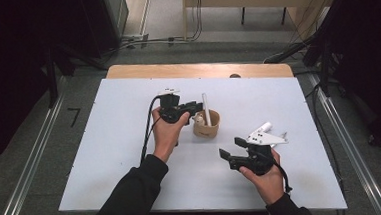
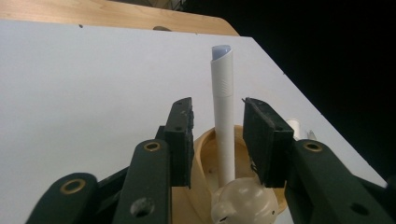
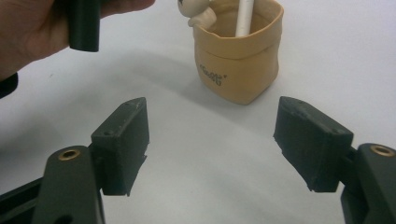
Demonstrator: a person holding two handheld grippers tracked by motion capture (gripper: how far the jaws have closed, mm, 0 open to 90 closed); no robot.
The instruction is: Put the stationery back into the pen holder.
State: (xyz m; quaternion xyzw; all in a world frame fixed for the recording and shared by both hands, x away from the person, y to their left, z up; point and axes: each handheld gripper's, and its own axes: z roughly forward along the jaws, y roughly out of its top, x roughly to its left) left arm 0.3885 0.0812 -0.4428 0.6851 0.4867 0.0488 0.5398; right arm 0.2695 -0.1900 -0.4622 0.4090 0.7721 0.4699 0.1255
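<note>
Counter (image 1: 130, 141): a white sheet covered most of it, with a strip of bare wood showing along the far edge.
Surroundings: grey floor and metal rails ran down both sides of the counter; dark equipment and cables stood beyond the far edge.
Pouch (image 1: 207, 124): a small tan soft-sided holder stood upright near the middle of the counter, its rim folded over and small dark lettering on its side.
Contents: a white pen (image 2: 223, 116) stood upright inside, its pale blue tip well above the rim; a small cream figure (image 2: 243, 203) sat at the rim on the side facing the left hand.
Left claw (image 1: 198, 107): it hung over the pouch's rim with its jaws either side of the pen, a gap visible on both sides and no pad pressing on it.
Right claw (image 1: 232, 148): it hovered low over bare counter, near the pouch but apart from it, jaws spread wide with nothing between them.
In the way: the cream figure sat just below the left claw's pads, close against the pen.
</note>
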